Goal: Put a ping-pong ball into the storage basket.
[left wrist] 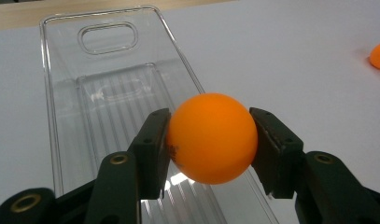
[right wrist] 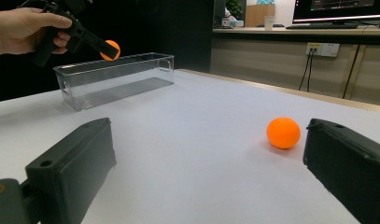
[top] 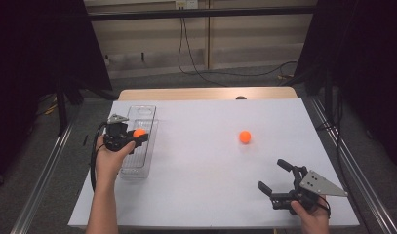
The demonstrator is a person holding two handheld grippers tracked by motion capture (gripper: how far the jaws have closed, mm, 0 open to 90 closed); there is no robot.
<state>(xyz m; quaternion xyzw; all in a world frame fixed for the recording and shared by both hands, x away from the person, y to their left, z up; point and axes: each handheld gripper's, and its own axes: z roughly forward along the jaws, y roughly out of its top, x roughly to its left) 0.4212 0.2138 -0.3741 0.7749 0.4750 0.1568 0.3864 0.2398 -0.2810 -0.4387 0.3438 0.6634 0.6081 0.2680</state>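
Left gripper (top: pixel 136 138) clamps an orange ball (left wrist: pixel 211 137) above the clear tray (left wrist: pixel 61 93). Right gripper (top: pixel 276 176), jaws wide and empty, rests well apart from the tray; a second ball (top: pixel 244 137) lies between them.

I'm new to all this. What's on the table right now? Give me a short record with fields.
Surface: white table
Left gripper: shut on an orange ball, held above the clear bin
Clear bin: long, see-through plastic, at the table's left side, nothing inside that I can see
Second ball: orange, lying loose on the table right of the middle
Right gripper: jaws open, nothing between them, near the table's front right corner, pointing toward the second ball
Hands: one person's hand on each gripper
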